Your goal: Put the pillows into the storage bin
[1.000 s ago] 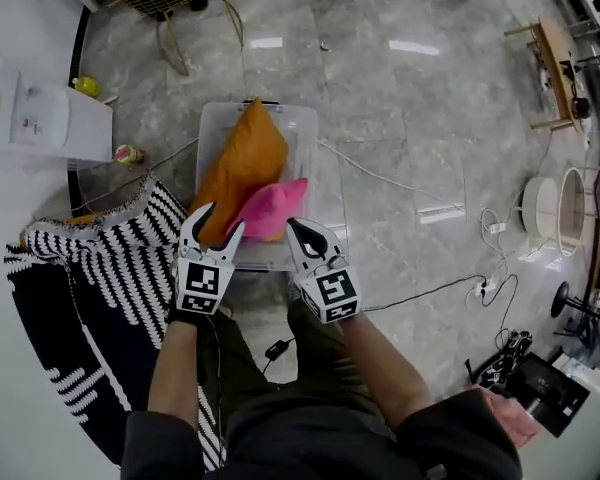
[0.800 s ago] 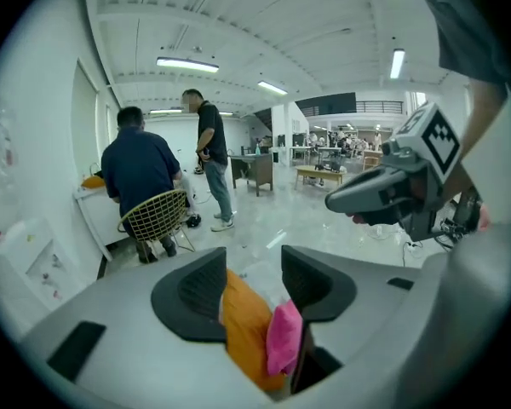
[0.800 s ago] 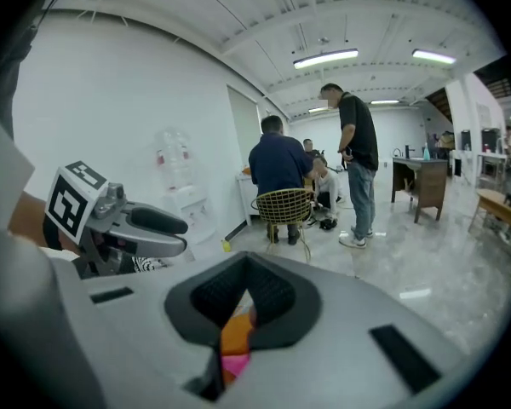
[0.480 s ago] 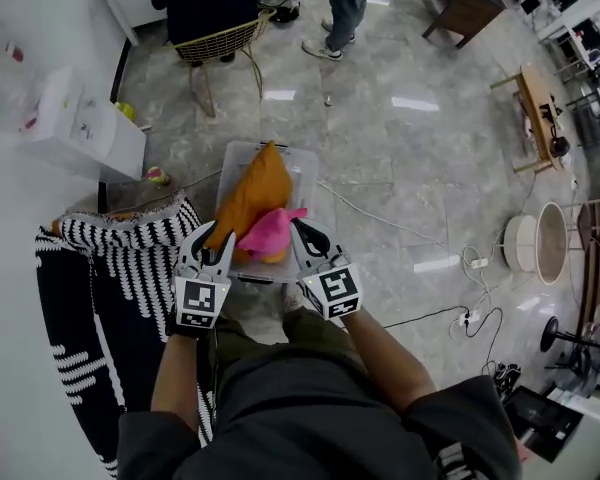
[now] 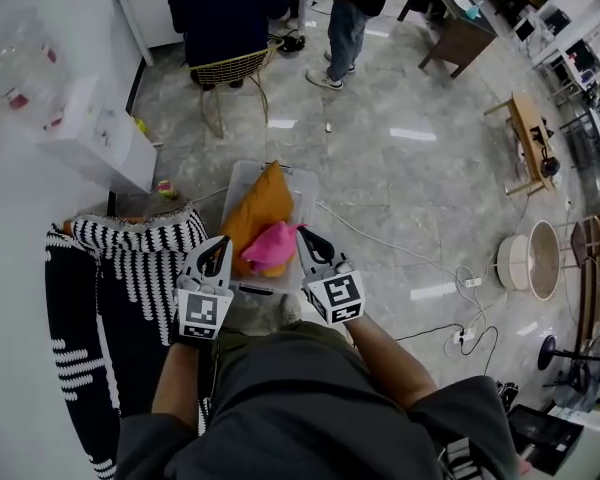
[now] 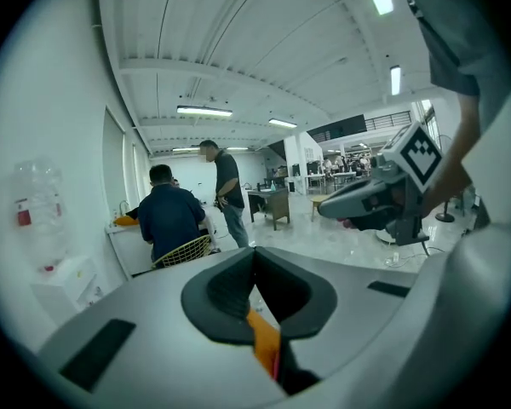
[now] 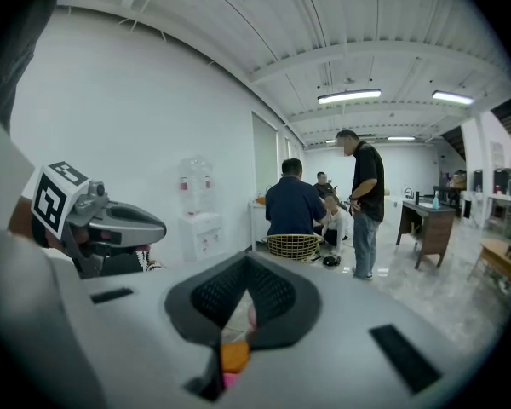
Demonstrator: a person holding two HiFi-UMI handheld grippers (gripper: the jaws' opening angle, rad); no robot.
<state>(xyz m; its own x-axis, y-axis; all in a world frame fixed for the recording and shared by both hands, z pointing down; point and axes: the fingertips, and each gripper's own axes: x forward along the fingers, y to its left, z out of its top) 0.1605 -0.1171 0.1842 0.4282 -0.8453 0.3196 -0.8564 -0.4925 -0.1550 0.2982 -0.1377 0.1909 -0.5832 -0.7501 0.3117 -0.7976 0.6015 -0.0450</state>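
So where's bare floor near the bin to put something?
Bare floor right of the storage bin and between it and the wire chair. Crowded: orange pillow and pink pillow fill the bin; striped rug borders its left.

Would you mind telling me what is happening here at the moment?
A person stands over a clear storage bin on the floor, where an orange pillow and a pink pillow already lie. The left hand-held gripper has just closed on nothing; the right hand-held gripper is shut and empty too.
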